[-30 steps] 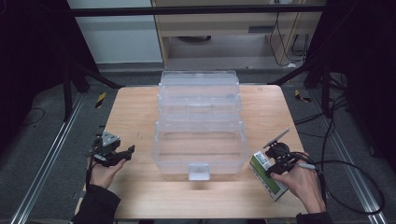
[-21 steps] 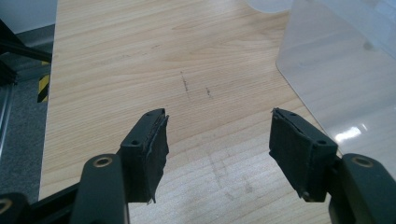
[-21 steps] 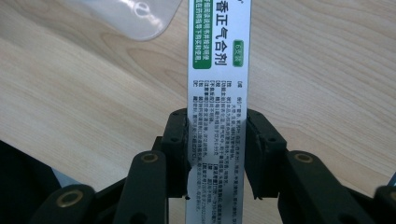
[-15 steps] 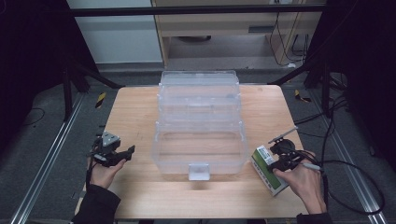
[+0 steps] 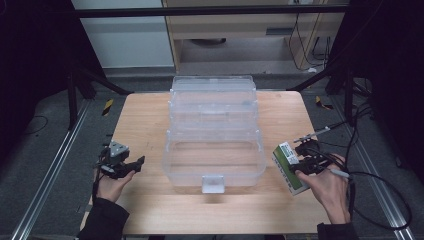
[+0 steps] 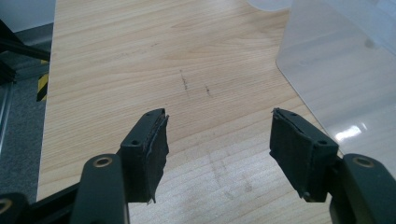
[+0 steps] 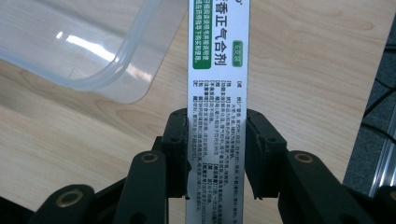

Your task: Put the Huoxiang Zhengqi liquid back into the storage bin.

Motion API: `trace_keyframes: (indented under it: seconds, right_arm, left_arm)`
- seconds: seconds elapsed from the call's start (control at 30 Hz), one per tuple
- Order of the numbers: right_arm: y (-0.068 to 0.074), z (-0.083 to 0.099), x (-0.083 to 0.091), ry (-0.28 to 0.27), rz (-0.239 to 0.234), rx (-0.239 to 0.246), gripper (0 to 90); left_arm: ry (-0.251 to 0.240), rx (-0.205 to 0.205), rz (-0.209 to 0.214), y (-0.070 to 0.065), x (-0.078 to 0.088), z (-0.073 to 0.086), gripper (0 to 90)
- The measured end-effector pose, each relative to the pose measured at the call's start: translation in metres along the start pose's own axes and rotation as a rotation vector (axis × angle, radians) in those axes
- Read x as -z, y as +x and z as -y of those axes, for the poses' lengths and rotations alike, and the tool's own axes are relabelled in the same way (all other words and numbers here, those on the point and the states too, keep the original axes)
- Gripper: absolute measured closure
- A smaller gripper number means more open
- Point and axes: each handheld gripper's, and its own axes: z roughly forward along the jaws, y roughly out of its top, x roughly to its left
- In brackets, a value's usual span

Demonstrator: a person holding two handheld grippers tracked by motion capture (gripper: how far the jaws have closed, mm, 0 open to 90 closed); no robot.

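Observation:
A clear plastic tiered storage box (image 5: 214, 131) stands open in the middle of the wooden table (image 5: 150, 115). At the table's right edge lies a white and green medicine box (image 5: 289, 167), and my right gripper (image 5: 303, 164) is shut on it. In the right gripper view both jaws press the narrow printed side of the medicine box (image 7: 218, 93), with the storage box's rounded corner (image 7: 116, 79) at upper left. Left of the storage box, my left gripper (image 5: 131, 166) is held open over bare wood. Its fingertips (image 6: 156, 140) stand far apart with nothing between them.
The storage box's clear wall (image 6: 341, 74) lies close to the right of the left gripper. A latch tab (image 5: 212, 184) juts from the box's front. Black cables (image 5: 370, 175) trail off the table's right edge. Metal rails (image 5: 45, 180) run along both sides of the table.
My right gripper with the medicine box has shifted slightly toward the table's front. The left gripper has stayed in place.

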Motion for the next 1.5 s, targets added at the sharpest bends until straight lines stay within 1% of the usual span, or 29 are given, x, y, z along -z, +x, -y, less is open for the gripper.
trace_keyframes:
  seconds: [0.03,0.07,0.13,0.17,0.27,0.3,0.37,0.4,0.43,0.47,0.53,0.67,0.7,0.8,0.9,0.97,1.07,1.1,1.17,1.2,1.23,1.3,1.37,1.4,1.43,1.47,1.5]
  right_arm:
    - [0.000,0.000,0.000,0.000,0.000,0.000,64.5]
    - [0.000,-0.002,0.003,-0.019,0.008,-0.002,64.5]
    - [0.001,-0.004,0.005,-0.024,0.012,-0.004,64.5]
    - [0.001,-0.006,0.008,-0.033,0.018,0.006,64.5]
    - [0.001,-0.009,0.010,-0.035,0.014,0.012,64.5]
    - [0.001,-0.011,0.013,-0.051,0.005,0.017,64.5]
    - [0.002,-0.012,0.014,-0.057,0.005,0.019,64.5]
    - [0.002,-0.013,0.015,-0.061,0.011,0.022,64.5]
    - [0.003,-0.015,0.017,-0.070,0.028,0.028,64.5]
    - [0.003,-0.015,0.017,-0.070,0.028,0.028,64.5]
    - [0.002,-0.017,0.022,-0.087,0.036,0.030,64.6]
    - [0.001,-0.021,0.028,-0.097,0.028,0.041,64.5]
    - [0.002,-0.023,0.032,-0.110,0.021,0.050,64.5]
    - [0.002,-0.025,0.037,-0.125,0.016,0.061,64.6]
    - [0.006,-0.031,0.046,-0.146,0.024,0.075,64.6]
    - [0.006,-0.032,0.048,-0.152,0.025,0.083,64.6]
    - [0.009,-0.036,0.055,-0.175,0.012,0.095,64.7]
    - [0.013,-0.039,0.059,-0.193,0.013,0.124,64.7]
    - [0.017,-0.042,0.063,-0.203,-0.001,0.142,64.7]
    - [0.017,-0.042,0.063,-0.203,-0.001,0.142,64.7]
    - [0.020,-0.045,0.066,-0.215,-0.020,0.160,64.7]
    - [0.024,-0.049,0.069,-0.224,-0.047,0.180,64.7]
    - [0.028,-0.052,0.071,-0.223,-0.069,0.211,64.7]
    - [0.028,-0.052,0.071,-0.223,-0.069,0.211,64.7]
    - [0.031,-0.054,0.071,-0.225,-0.080,0.223,64.7]
    - [0.035,-0.057,0.071,-0.227,-0.101,0.259,64.6]
    - [0.035,-0.057,0.071,-0.227,-0.101,0.259,64.6]
  left_arm:
    - [0.000,0.000,0.000,0.000,0.000,0.000,36.2]
    - [0.001,0.000,0.000,0.000,0.000,0.000,36.2]
    - [0.001,0.001,0.000,0.000,0.000,0.000,36.2]
    - [0.002,0.000,0.000,0.000,-0.001,0.000,36.2]
    - [0.002,0.000,0.000,0.000,-0.001,0.000,36.2]
    - [0.002,0.000,0.001,0.000,-0.001,0.000,36.2]
    - [0.003,0.000,0.000,0.000,-0.001,0.000,36.2]
    - [0.004,-0.001,0.000,0.000,-0.001,0.001,36.1]
    - [0.003,0.000,0.000,0.000,-0.001,0.001,36.2]
    - [0.003,0.000,0.000,0.000,-0.001,0.001,36.2]
    - [0.003,0.000,0.000,0.000,-0.001,0.001,36.1]
    - [0.005,-0.001,0.001,0.000,-0.001,0.001,36.1]
    - [0.005,-0.001,0.001,0.000,-0.001,0.001,36.1]
    - [0.005,0.000,0.001,0.000,-0.001,0.001,36.2]
    - [0.004,0.001,0.001,0.001,-0.001,0.001,36.1]
    - [0.004,0.002,0.001,0.001,-0.001,0.001,36.1]
    - [0.005,0.001,0.000,0.001,-0.001,0.001,36.1]
    - [0.005,0.002,0.000,0.001,-0.001,0.001,36.2]
    - [0.005,0.001,0.000,0.000,-0.001,0.001,36.2]
    - [0.005,0.001,0.001,0.001,-0.001,0.001,36.2]
    - [0.004,0.001,0.000,0.001,-0.001,0.001,36.2]
    - [0.004,0.001,0.000,0.001,-0.001,0.001,36.2]
    - [0.004,0.002,0.001,0.001,-0.001,0.001,36.2]
    - [0.004,0.003,0.001,0.001,-0.001,0.001,36.2]
    - [0.004,0.003,0.001,0.001,-0.001,0.001,36.2]
    - [0.004,0.003,0.001,0.001,-0.001,0.001,36.2]
    - [0.004,0.003,0.002,0.001,-0.001,0.001,36.2]
